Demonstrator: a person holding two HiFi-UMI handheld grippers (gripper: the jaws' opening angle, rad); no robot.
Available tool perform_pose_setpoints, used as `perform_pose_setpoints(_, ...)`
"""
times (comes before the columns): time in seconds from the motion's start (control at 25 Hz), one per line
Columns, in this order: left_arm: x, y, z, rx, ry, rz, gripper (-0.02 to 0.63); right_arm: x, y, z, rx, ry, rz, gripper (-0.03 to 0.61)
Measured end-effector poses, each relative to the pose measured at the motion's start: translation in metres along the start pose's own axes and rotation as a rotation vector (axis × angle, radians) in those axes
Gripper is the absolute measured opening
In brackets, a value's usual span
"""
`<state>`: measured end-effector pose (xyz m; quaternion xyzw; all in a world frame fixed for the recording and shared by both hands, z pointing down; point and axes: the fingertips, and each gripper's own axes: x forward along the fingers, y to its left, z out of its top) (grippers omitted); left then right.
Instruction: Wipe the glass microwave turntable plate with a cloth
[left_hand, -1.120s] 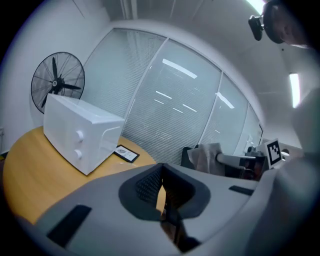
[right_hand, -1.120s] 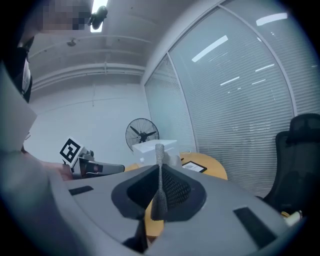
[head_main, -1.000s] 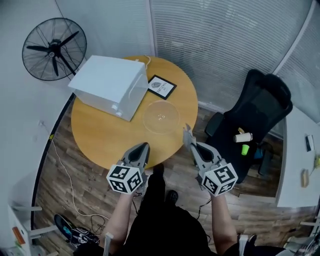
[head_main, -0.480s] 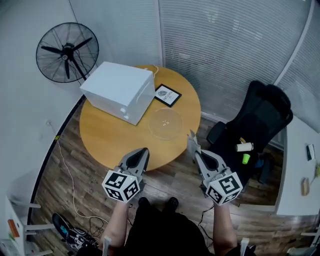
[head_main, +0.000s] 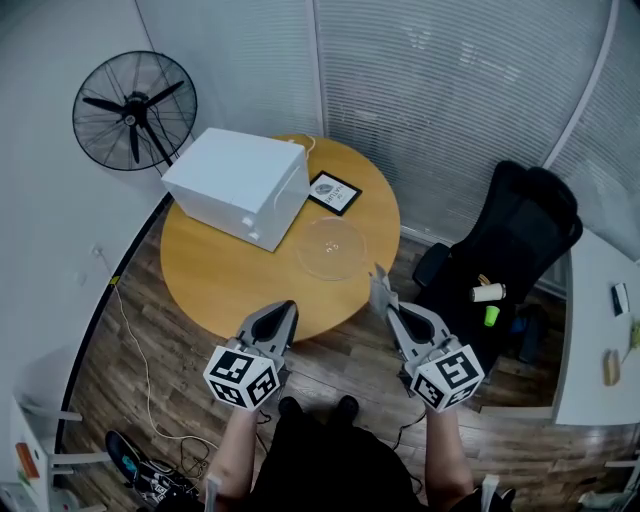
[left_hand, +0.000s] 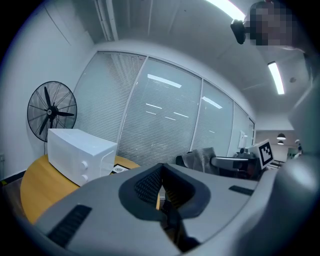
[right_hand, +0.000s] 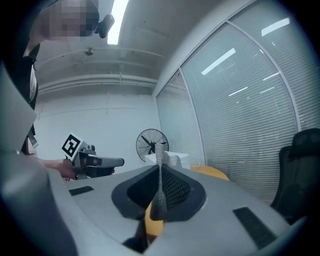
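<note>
The clear glass turntable plate lies flat on the round wooden table, in front of the white microwave. Both grippers hover side by side above the table's near edge, short of the plate. My right gripper is shut on a thin grey cloth, which stands up between its jaws in the right gripper view. My left gripper is shut with nothing in it. The left gripper view shows the microwave and the cloth in the other gripper.
A framed picture lies beside the microwave. A standing fan is at the far left, and a black office chair holding small items is to the right. A white desk edge is at the far right. Cables run over the wooden floor.
The person has stepped back from the table, which now looks smaller and farther. Both grippers have risen a little. The jaws and the held cloth are unchanged.
</note>
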<state>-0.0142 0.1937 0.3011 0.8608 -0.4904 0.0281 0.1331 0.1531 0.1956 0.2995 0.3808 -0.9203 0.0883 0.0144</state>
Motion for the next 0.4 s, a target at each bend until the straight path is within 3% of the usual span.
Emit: perform_pose_setpoints(0.4, -0.0073, -0.0067, -0.0016, 0.0, -0.001, -0.008, -0.003, -0.0064, 0.0094, 0.0001, -0.018, 0.01, -0.001, 0.02)
